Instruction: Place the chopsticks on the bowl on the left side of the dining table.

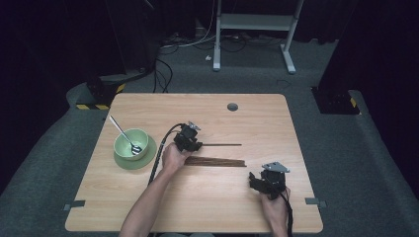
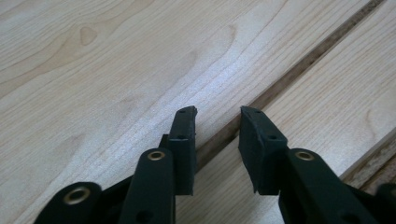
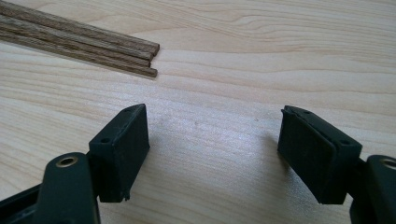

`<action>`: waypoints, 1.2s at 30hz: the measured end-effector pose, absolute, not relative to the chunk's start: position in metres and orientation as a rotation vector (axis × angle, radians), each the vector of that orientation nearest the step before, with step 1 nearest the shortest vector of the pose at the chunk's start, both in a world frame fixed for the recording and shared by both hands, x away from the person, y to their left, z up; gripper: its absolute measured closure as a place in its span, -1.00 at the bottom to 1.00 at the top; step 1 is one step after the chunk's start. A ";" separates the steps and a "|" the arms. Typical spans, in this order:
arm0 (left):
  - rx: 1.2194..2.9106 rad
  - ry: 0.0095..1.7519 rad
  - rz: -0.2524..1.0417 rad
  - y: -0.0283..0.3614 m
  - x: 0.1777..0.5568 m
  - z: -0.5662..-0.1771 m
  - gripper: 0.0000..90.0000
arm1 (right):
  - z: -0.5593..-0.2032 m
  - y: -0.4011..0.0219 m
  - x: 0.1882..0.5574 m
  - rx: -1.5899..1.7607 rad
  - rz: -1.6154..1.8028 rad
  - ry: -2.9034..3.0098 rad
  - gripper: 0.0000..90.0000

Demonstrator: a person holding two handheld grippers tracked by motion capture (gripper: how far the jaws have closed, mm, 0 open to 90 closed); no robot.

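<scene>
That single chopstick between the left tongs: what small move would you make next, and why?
Probably close the left tongs the rest of the way on the single chopstick. It lies on the table running between the two pads, and gaps still show on both sides, so nothing grips it yet. The bundle of chopsticks lies apart, near the open right tongs.

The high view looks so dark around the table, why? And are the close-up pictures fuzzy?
High view: light falls on the table, the room behind stays dim. Left gripper view: the single chopstick blurs far off, pale glare on the wood. Right gripper view: the chopstick bundle looks fairly sharp.
</scene>
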State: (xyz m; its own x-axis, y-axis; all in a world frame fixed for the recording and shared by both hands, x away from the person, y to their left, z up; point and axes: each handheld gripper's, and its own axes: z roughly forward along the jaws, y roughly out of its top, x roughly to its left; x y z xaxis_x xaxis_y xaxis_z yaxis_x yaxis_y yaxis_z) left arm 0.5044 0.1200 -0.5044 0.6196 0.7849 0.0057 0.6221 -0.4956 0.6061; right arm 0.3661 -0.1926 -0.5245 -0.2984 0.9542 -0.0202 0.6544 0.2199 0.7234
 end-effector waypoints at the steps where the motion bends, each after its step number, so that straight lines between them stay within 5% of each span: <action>1: 2.275 1.104 0.379 0.120 0.505 -0.505 0.52 | -0.524 -0.193 0.366 1.481 0.852 2.033 -0.46; 36: 2.249 1.150 0.403 0.138 0.510 -0.505 0.73 | -0.524 -0.192 0.366 1.477 0.854 2.037 -0.46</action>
